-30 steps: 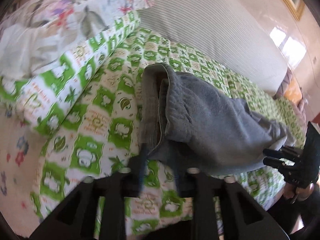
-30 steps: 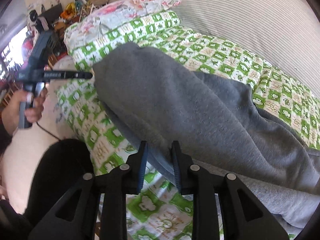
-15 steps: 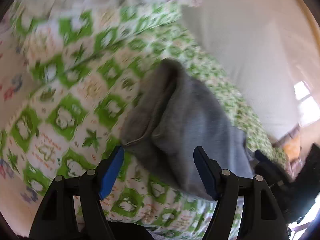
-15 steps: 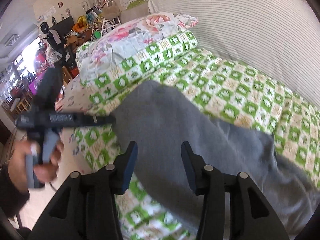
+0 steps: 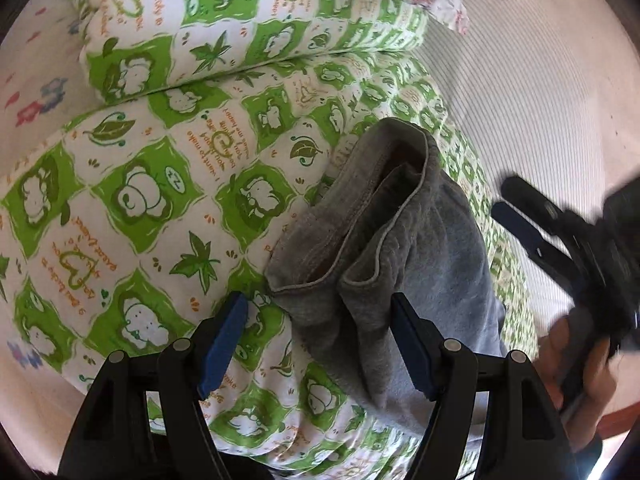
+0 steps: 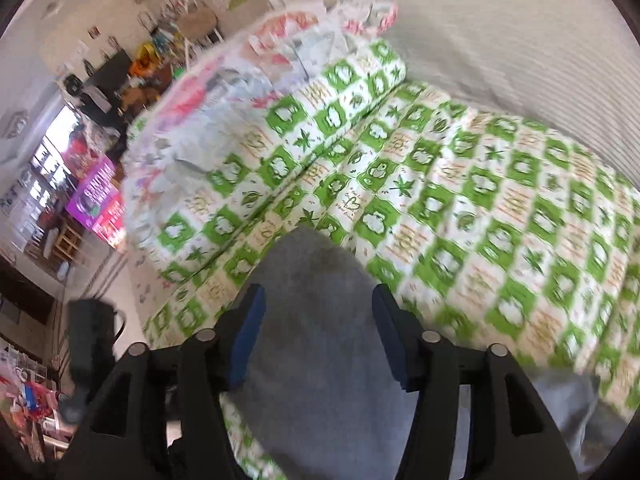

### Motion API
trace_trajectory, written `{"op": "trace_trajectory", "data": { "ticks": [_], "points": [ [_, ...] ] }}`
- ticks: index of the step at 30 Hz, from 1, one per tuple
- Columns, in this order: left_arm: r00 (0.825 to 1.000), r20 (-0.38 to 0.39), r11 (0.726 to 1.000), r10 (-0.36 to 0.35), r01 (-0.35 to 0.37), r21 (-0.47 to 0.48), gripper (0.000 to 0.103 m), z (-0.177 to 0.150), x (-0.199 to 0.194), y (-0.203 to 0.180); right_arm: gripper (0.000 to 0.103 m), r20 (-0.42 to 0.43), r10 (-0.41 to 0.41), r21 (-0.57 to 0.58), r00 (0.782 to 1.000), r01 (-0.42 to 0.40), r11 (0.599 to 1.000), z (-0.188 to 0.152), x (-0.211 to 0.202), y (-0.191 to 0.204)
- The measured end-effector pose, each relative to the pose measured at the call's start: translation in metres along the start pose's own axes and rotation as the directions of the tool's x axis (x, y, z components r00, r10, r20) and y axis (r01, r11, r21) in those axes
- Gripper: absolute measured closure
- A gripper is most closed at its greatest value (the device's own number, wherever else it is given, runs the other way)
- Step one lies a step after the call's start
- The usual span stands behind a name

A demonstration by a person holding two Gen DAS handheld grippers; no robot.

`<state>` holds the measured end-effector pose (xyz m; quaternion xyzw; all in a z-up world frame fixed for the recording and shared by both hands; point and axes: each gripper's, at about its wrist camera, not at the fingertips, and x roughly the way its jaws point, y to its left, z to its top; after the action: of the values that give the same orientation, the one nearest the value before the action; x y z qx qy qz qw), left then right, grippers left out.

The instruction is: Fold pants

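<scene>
Looking at it, your left gripper [image 5: 316, 344] gapes wide, empty, straddling the pants [image 5: 400, 248] hem; they run away rightward. Right gripper [image 6: 316, 340] is opening, empty, above them.

pants [image 6: 316, 320]: grey, lying on the green-checked quilt [image 6: 500, 208]
right gripper [image 6: 318, 336]: above the pants, jaws opening, pads clear of cloth
floral pillow [image 6: 240, 80]: beyond the pants

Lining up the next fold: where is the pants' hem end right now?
In the left wrist view, the hem end lies on the green checked quilt, just ahead of the open left gripper.
</scene>
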<state>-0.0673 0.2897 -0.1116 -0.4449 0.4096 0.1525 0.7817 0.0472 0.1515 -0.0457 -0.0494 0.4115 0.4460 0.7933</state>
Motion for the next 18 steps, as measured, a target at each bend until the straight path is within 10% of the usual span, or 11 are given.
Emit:
{"op": "trace_trajectory", "data": {
  "ticks": [7,9,11,13,18],
  "points": [
    [0.999,0.031,0.999,0.036,-0.036,-0.002,0.030,0.000,0.011,0.003,0.028,-0.187,-0.087,0.005,0.978,0.090,0.996,0.031,0.078,-0.011],
    [0.998,0.052,0.999,0.043,-0.045,0.030,0.045,-0.001,0.009,0.000,0.068,-0.234,0.019,0.065,0.972,-0.004,0.998,0.020,0.093,-0.016],
    [0.998,0.056,0.998,0.028,-0.031,0.047,0.062,-0.002,0.006,0.000,0.085,-0.224,0.025,0.066,0.974,-0.010,0.998,0.010,0.093,-0.013],
    [0.998,0.056,0.999,-0.040,0.039,0.024,0.082,-0.003,-0.005,0.005,0.089,-0.186,0.043,0.045,0.982,-0.035,0.998,0.005,0.084,-0.005],
    [0.984,0.160,0.996,-0.083,0.075,0.056,0.084,-0.015,-0.060,0.004,0.100,-0.023,0.111,-0.024,0.994,-0.111,0.993,0.016,0.050,0.033]
  ]
}}
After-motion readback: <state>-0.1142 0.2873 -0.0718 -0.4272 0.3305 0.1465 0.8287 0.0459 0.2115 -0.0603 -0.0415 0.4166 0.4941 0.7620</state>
